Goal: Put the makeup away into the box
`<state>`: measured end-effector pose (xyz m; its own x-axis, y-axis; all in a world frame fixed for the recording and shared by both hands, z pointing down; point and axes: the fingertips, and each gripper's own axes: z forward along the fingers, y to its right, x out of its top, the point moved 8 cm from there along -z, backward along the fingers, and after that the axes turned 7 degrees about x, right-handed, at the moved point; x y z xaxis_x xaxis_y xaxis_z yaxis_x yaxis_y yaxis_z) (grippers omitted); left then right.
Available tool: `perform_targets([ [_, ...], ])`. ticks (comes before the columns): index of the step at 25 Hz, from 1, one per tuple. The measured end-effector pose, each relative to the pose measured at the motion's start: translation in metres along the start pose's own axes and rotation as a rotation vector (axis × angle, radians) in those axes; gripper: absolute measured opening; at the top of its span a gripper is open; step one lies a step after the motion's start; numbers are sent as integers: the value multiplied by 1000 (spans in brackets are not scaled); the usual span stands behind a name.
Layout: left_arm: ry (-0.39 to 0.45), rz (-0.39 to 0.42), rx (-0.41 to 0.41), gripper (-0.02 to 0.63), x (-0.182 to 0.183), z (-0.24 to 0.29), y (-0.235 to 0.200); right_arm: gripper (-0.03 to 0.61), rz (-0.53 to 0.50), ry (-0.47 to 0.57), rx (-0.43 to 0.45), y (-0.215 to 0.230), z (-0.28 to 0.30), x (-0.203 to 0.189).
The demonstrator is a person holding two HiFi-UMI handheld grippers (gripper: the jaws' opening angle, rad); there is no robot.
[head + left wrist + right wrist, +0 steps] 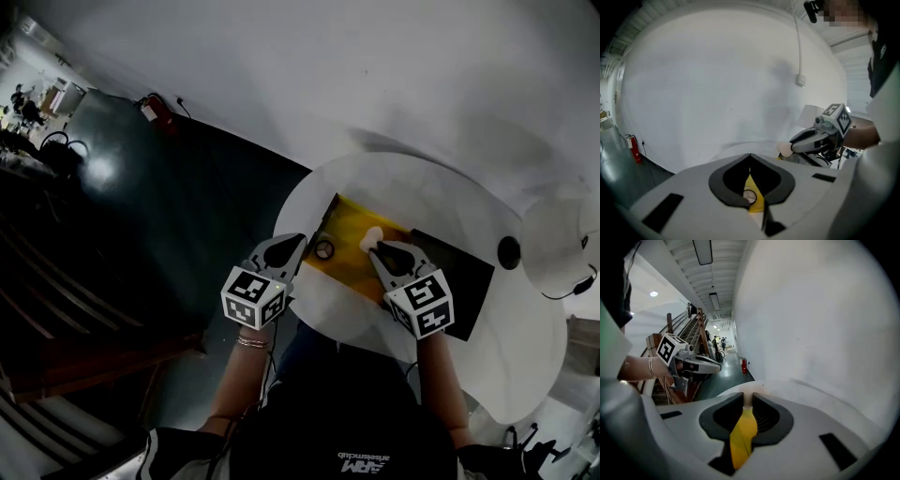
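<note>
The right gripper (pixel 377 249) pinches a beige makeup sponge (pixel 374 236) over the yellow box (pixel 349 223), while the left gripper (pixel 301 240), jaws together and empty, hovers at its left edge.

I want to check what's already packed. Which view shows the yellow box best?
The head view: the yellow box shows nearly whole on the white table, a small round item inside. Each gripper view shows only a yellow sliver of it.

Left tool (pixel 296 242), right tool (pixel 377 249): pale grey shells, dark pads lining jaws, black rectangular slots on top. Left cube (pixel 253 297), right cube (pixel 422 302): white, black square markers. Thin bracelets (pixel 251 341) on my left wrist. My black top (pixel 337 422), small white print on chest.
</note>
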<state>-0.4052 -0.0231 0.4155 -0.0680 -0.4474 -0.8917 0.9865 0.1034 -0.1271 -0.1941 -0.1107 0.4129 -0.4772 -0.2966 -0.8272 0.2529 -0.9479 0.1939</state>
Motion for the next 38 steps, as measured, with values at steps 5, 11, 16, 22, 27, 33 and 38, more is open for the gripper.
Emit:
perform_targets([
  [5, -19, 1, -43, 17, 9, 18, -23, 75, 40, -20, -17, 3, 21, 5],
  [11, -48, 3, -120, 17, 14, 47, -51, 75, 88, -47, -49, 8, 51, 10],
  [16, -66, 12, -204, 17, 17, 72, -65, 75, 137, -87, -88, 10, 72, 9],
  [22, -100, 26, -294, 17, 15, 93, -80, 78, 209, -137, -139, 12, 97, 3],
  [27, -160, 15, -353, 17, 5, 105, -97, 80, 277, -149, -178, 12, 115, 1],
  [33, -200, 20, -406, 17, -5, 116, -108, 83, 329, -179, -222, 16, 131, -6],
  [38, -218, 20, -428, 17, -11, 122, -108, 87, 362, -187, -227, 19, 140, -17],
])
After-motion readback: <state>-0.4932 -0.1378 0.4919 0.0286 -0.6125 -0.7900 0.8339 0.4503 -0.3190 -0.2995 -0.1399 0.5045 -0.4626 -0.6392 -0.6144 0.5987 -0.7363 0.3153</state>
